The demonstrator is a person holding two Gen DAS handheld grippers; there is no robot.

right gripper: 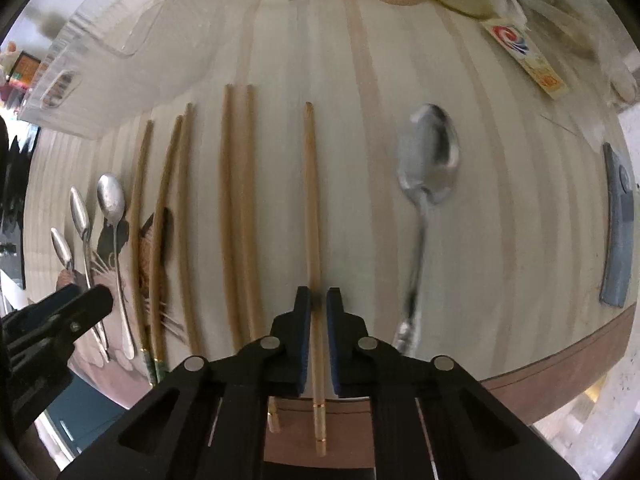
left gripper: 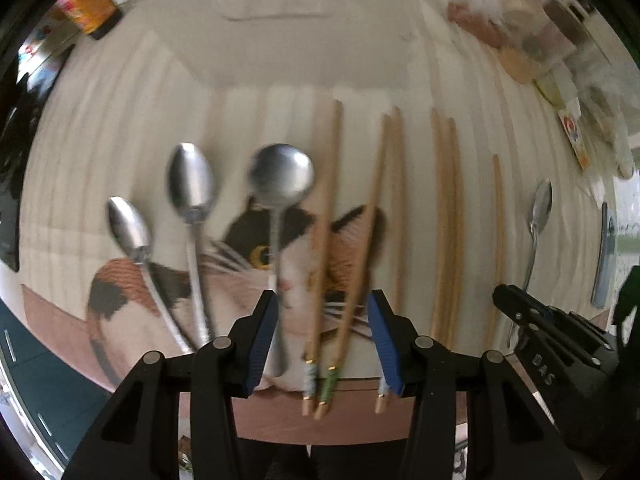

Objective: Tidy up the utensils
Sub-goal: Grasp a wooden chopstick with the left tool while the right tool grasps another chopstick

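Three metal spoons [left gripper: 191,192] lie side by side on a cat-print mat [left gripper: 240,280], with several wooden chopsticks [left gripper: 444,220] in a row to their right. My left gripper [left gripper: 323,312] is open over two chopsticks [left gripper: 340,280] and empty. My right gripper [right gripper: 318,304] is shut on a single wooden chopstick [right gripper: 313,200], which lies lengthwise between the fingers. A fourth spoon [right gripper: 430,160] lies alone to its right; it also shows in the left wrist view [left gripper: 538,216].
A clear plastic tray [right gripper: 100,40] stands at the back left. A grey flat object [right gripper: 618,220] lies at the right table edge. Packets and clutter [right gripper: 524,52] sit at the back right. The brown table edge [right gripper: 560,364] runs close in front.
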